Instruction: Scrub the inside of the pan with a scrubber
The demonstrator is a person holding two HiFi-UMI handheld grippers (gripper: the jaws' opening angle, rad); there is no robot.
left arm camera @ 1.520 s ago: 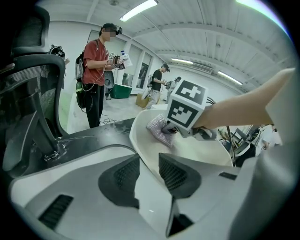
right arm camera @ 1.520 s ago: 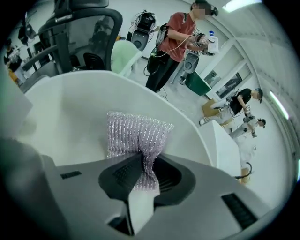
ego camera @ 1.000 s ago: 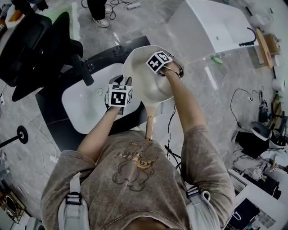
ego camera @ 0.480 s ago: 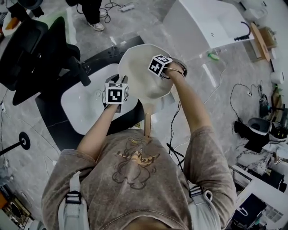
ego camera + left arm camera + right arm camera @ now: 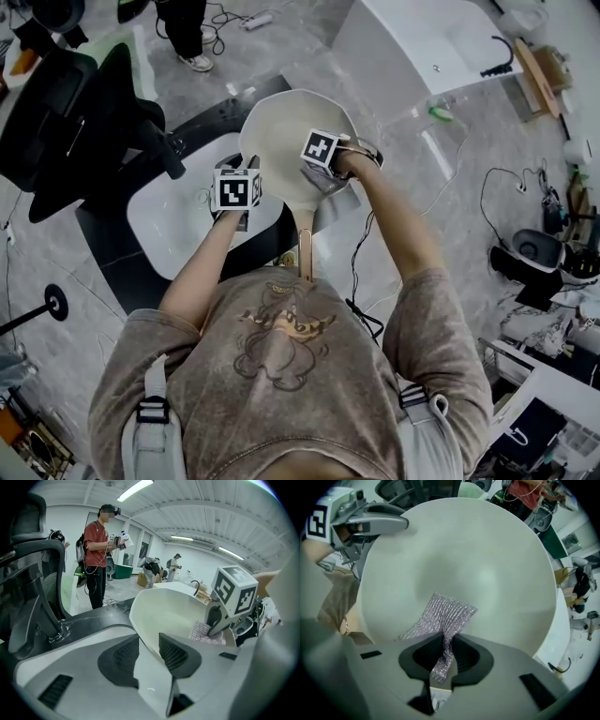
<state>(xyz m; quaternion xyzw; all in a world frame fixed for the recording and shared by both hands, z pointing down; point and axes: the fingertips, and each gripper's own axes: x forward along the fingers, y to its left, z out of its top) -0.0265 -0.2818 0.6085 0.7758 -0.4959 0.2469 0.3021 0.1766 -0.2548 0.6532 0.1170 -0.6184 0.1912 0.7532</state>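
- Silvery mesh scrubber, clamped in right tongs, presses inside the cream pan: scrubbing underway.
- Left tongs clamp the pan's rim.
- Next, likely sweep across remaining surface.

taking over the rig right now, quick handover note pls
Left hand-held gripper: shut on the rim of the pan, holding it up.
Right hand-held gripper: shut on the silver scrubber, which lies against the pan's inner surface.
Done: both things gripped, scrubber inside the pan.
Left: scrub the inside; how much is already covered cannot be told.
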